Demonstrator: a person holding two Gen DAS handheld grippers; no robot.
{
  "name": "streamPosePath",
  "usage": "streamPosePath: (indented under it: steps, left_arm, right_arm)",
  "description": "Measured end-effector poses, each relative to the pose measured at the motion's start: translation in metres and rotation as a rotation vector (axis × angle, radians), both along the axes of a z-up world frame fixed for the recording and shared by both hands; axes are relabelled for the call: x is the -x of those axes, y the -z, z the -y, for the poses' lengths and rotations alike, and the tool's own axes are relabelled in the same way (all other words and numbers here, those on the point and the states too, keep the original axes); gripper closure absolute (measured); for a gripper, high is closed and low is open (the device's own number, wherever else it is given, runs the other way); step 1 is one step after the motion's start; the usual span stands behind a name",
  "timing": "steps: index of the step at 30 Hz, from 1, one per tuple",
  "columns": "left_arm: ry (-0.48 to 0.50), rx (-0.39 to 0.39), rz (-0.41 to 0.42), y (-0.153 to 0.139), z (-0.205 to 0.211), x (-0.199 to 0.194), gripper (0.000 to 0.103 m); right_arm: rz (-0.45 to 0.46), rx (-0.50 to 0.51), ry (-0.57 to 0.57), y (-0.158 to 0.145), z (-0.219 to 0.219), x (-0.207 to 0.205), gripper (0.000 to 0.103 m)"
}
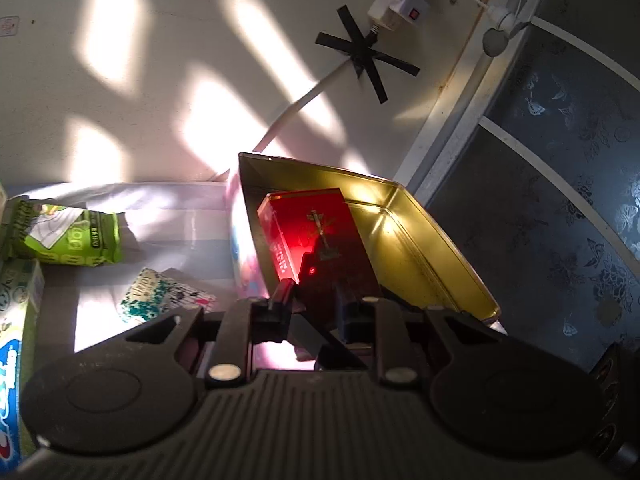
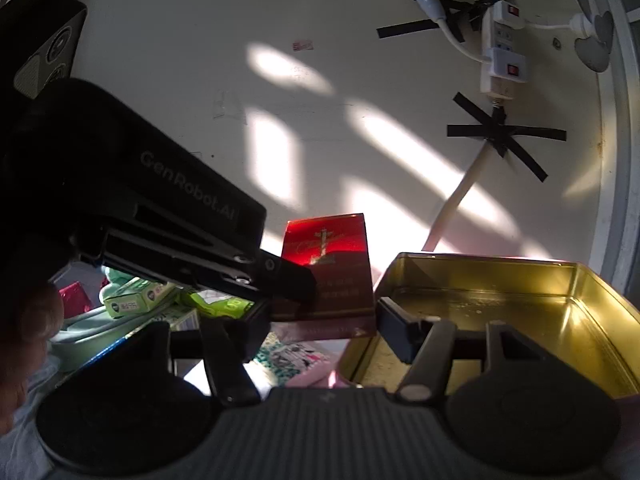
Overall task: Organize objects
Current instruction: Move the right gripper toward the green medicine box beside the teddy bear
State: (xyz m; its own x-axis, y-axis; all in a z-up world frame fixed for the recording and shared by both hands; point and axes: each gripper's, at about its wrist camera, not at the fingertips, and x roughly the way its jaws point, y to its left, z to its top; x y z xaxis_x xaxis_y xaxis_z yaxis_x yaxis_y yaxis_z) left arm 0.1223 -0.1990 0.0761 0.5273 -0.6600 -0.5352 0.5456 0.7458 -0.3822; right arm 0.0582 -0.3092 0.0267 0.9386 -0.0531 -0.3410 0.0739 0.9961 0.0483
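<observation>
A red box [image 1: 316,228] with a gold emblem is held upright in my left gripper [image 1: 314,300], which is shut on its lower end, beside the left wall of the open gold tin [image 1: 420,240]. In the right wrist view the same red box [image 2: 326,256] stands left of the gold tin [image 2: 520,304], with the left gripper's black body [image 2: 160,216] reaching in from the left. My right gripper [image 2: 320,320] is open and empty, low in front of the tin's near-left corner.
A green packet [image 1: 68,236], a toothpaste box [image 1: 16,344] and a patterned card [image 1: 160,292] lie on the white cloth at left. A white wall with a taped cable [image 1: 360,52] and power strip [image 2: 500,52] stands behind. A dark patterned door [image 1: 560,184] is at right.
</observation>
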Motion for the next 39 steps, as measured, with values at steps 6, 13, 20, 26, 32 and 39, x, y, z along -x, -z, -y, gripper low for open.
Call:
streamPosePath:
  steps: [6, 13, 20, 26, 32, 39]
  left_arm:
    - [0.082, -0.009, -0.057, 0.035, 0.077, -0.009, 0.079]
    - [0.042, -0.041, -0.005, 0.030, 0.066, 0.004, 0.076]
    - [-0.055, 0.003, 0.112, 0.007, -0.064, 0.057, 0.067]
    - [-0.346, -0.154, 0.135, 0.037, -0.198, 0.079, 0.067]
    - [-0.703, -0.275, 0.133, 0.066, -0.291, 0.069, 0.067]
    - [-0.774, -0.247, 0.167, 0.082, -0.323, 0.074, 0.067]
  right_arm:
    - [-0.107, -0.008, 0.136, 0.019, 0.065, 0.008, 0.042]
    - [-0.018, -0.011, 0.162, 0.019, 0.065, 0.026, 0.029]
    - [0.030, -0.057, -0.018, 0.007, 0.006, 0.044, 0.038]
    - [-0.112, -0.089, -0.298, 0.019, -0.075, 0.004, 0.046]
    - [-0.135, 0.050, -0.354, 0.018, -0.178, -0.060, 0.027]
    - [-0.133, 0.296, -0.284, 0.043, -0.274, -0.131, 0.004]
